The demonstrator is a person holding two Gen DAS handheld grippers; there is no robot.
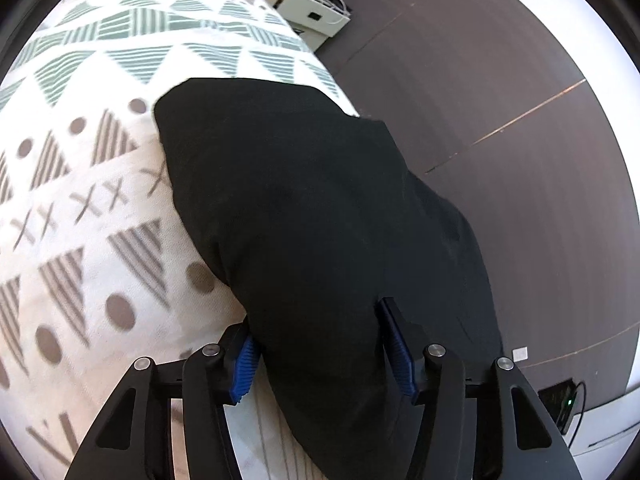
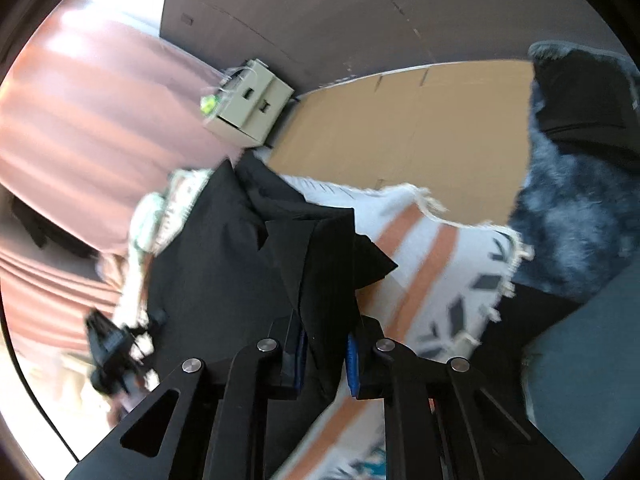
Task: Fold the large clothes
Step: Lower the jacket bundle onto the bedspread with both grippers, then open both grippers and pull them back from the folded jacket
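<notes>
A black garment (image 1: 300, 200) lies on a white blanket (image 1: 80, 160) printed with green and brown triangles, dots and crosses. Its right side hangs over the blanket's edge towards the floor. My left gripper (image 1: 320, 356) has a thick bunch of this garment between its wide-set blue pads (image 1: 244, 368), and the cloth fills the gap. In the right wrist view the black garment (image 2: 224, 264) shows stacked folds. My right gripper (image 2: 326, 360) is shut on a folded edge of it, above an orange-striped part of the blanket (image 2: 440, 248).
Dark floor (image 1: 500, 100) runs along the right. A beige drawer cabinet (image 1: 312, 12) (image 2: 252, 104) stands at the far end. Flat cardboard (image 2: 400, 120), a dark furry throw (image 2: 572, 220) and a pink curtain (image 2: 80, 120) surround the blanket. A small black box with a green light (image 1: 560, 400) sits on the floor.
</notes>
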